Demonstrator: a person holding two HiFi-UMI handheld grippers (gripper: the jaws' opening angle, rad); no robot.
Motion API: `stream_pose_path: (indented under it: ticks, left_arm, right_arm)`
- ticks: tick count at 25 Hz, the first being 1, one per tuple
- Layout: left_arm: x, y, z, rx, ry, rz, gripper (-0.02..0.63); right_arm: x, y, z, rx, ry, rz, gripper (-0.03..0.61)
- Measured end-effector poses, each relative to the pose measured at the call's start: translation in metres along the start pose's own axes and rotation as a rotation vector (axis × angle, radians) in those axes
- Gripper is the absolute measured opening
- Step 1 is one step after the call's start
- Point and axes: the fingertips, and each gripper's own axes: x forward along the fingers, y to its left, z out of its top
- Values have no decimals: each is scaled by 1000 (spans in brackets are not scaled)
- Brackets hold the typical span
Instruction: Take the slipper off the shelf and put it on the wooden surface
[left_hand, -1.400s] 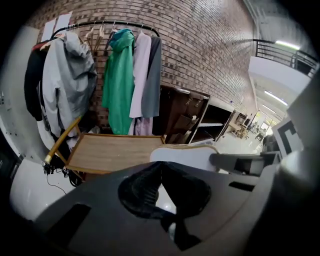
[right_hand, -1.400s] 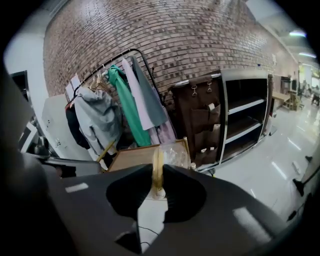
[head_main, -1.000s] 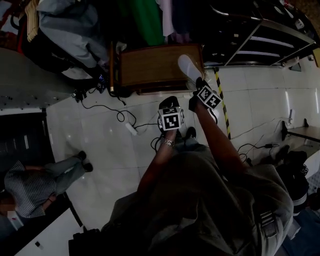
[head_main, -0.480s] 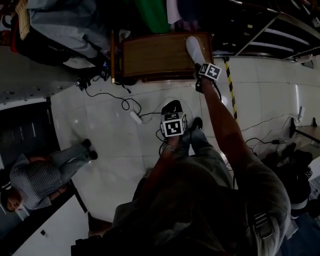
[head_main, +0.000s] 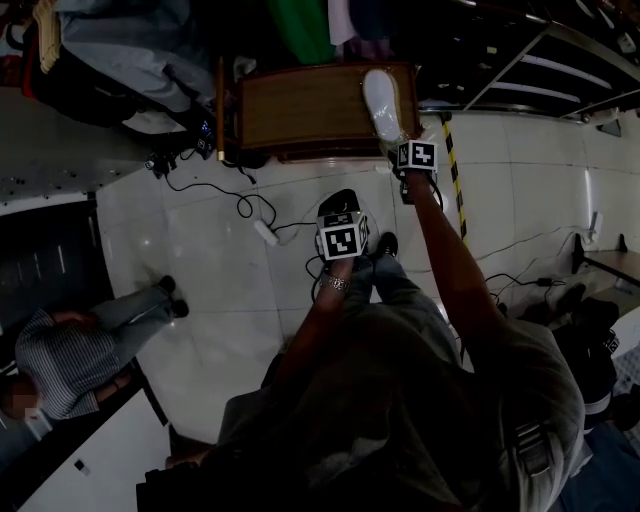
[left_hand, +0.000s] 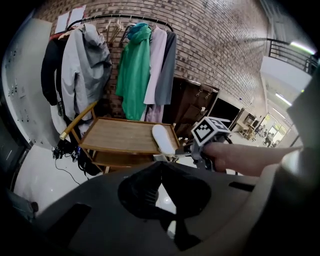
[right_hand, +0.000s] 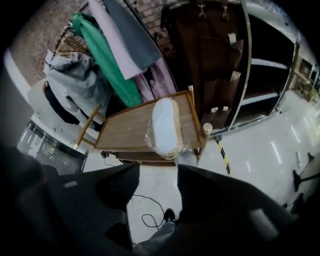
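The left gripper (left_hand: 161, 164) fills the view from 4 to 8 o'clock, its dark jaws meeting at the tips with nothing between them. Just past them, towards 11 o'clock, stands a two-tier wooden cart (left_hand: 117, 136). A white slipper (left_hand: 163, 140) lies sole-up along the top's 3 o'clock edge. The right gripper (left_hand: 180, 149) reaches in from 3 o'clock, its tips just beside the slipper's near end and its marker cube (left_hand: 210, 131) above a hand (left_hand: 235, 156). At 12 o'clock a clothes rack (left_hand: 120, 18) holds a grey jacket (left_hand: 82, 65), a green hoodie (left_hand: 134, 70) and a pale pink garment (left_hand: 156, 55) against a brick wall (left_hand: 215, 45). Cables (left_hand: 62, 165) lie on the floor at 9 o'clock.
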Motion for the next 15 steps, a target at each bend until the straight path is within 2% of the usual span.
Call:
stream_pose_path:
  ticks: [3, 7, 11, 15]
  left_arm:
    - [0, -13, 20, -9, -22, -29, 3]
    - [1, -44, 56, 9, -33, -116, 3]
    - [-10, -73, 83, 86, -67, -139, 3]
    - [-20, -84, 89, 150, -87, -127, 5]
  right_arm:
    - [-68, 40, -2, -107, -116, 63, 150]
    - [-143, 103, 3, -201, -250, 166, 31]
    - [-178, 125, 3, -249, -288, 187, 12]
    - [-195, 122, 1, -267, -292, 164, 9]
